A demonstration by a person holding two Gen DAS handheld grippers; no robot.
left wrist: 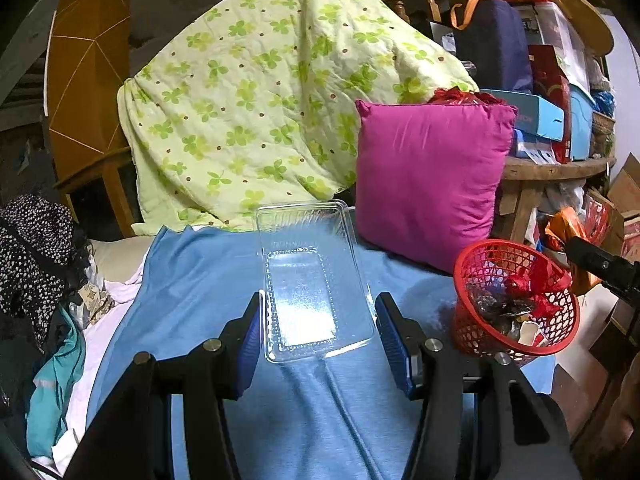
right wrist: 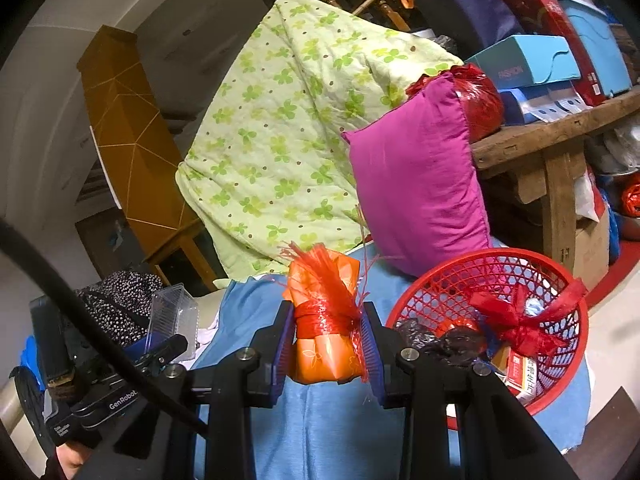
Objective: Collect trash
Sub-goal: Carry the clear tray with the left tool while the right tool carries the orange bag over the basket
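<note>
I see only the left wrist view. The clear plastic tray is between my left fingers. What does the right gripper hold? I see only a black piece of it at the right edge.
Observer: The right gripper is shut on an orange packet tied with red mesh ribbon; both pads press its sides.
Operator: Is it already over the red basket?
Observer: No. In the right wrist view the red basket lies right of the packet, which hangs over the blue cloth.
Operator: How does my tray look from there?
Observer: The clear plastic tray shows at the left, tilted up on edge at the tips of the left gripper. The grip itself is not clear from that side.
</note>
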